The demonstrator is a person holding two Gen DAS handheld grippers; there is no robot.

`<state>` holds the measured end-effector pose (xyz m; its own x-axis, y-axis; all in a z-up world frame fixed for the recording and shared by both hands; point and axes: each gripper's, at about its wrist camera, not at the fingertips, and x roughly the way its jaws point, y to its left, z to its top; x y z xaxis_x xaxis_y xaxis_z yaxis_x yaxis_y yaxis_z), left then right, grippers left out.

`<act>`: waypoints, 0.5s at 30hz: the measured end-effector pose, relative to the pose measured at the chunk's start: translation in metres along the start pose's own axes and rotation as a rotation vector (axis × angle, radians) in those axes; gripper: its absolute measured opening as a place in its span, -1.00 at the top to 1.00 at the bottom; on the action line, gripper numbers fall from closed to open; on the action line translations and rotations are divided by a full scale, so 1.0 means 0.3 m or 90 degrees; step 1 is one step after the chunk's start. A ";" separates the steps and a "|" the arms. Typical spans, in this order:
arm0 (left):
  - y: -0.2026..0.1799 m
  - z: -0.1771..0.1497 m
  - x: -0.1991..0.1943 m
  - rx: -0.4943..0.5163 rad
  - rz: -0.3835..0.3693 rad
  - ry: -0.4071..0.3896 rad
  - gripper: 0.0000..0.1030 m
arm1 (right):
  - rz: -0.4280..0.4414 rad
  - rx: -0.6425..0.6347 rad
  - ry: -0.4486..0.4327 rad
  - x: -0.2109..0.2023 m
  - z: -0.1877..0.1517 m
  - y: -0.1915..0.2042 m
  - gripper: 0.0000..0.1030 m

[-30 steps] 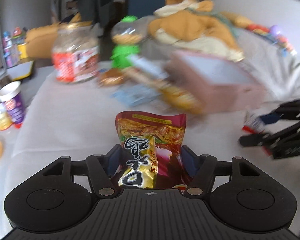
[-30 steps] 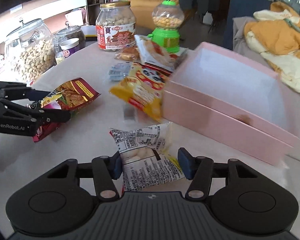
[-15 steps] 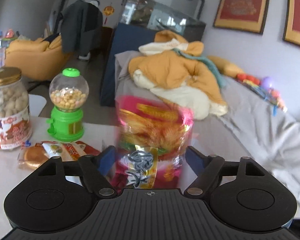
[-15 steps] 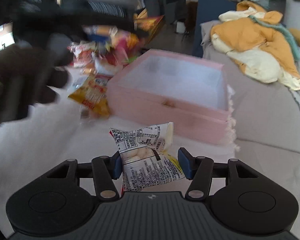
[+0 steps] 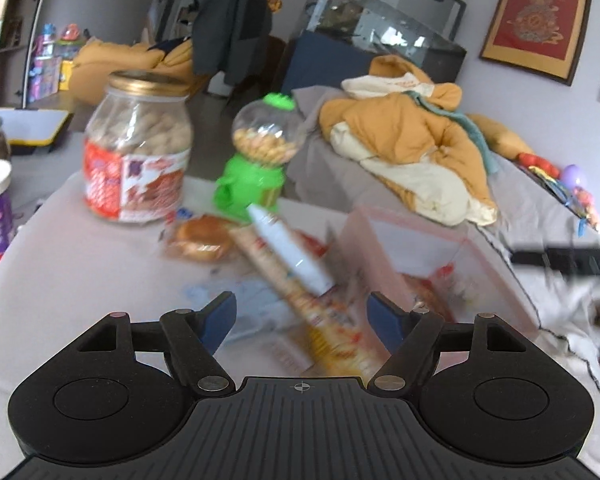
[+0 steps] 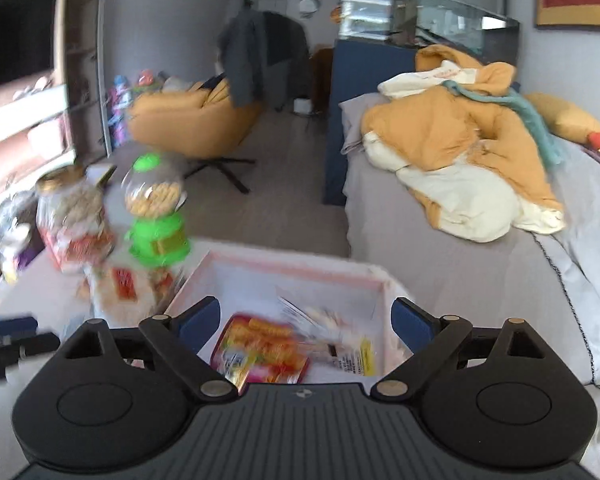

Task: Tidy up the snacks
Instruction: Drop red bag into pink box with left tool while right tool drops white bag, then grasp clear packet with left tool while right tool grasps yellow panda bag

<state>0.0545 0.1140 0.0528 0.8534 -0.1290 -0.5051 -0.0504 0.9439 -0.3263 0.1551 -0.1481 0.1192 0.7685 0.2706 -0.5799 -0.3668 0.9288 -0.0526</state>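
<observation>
- While both views are blurred, the right gripper (image 6: 305, 318) hangs above the pink box (image 6: 374, 280) with its jaws wide and nothing between them.
- In the box lie a red snack bag (image 6: 262, 350), at 6 o'clock of its floor, and a white printed packet (image 6: 340, 340) just beside it at 3 o'clock; I judge they lie loose there because the box is the collecting place.
- The left gripper (image 5: 303, 316) is also wide and empty; it looks over the surface (image 5: 60, 272) toward the loose snacks.
- A long yellow snack bag (image 5: 328, 320) lies directly ahead, leaning toward the box wall, with a bread packet (image 5: 200, 238) at 11 o'clock.
- The peanut jar (image 5: 138, 148) and the green candy dispenser (image 5: 260, 164) stand upright at the far edge.
- Probably the yellow bag is the next thing to take.
</observation>
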 end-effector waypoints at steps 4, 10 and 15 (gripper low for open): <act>0.032 -0.039 0.022 -0.016 -0.019 0.020 -0.51 | 0.088 -0.035 0.070 -0.016 -0.163 0.068 -0.81; 0.053 -0.075 -0.006 -0.019 -0.027 0.031 -0.39 | 0.163 -0.033 0.140 0.064 -0.264 0.157 -0.81; 0.123 -0.094 -0.059 -0.058 -0.003 0.025 -0.39 | 0.238 0.120 0.167 0.188 -0.212 0.154 -0.81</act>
<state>0.0228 0.1426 0.0271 0.8327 -0.1475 -0.5337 -0.0948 0.9117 -0.3998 0.1481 -0.1061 0.0323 0.4355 0.5445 -0.7169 -0.4726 0.8161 0.3327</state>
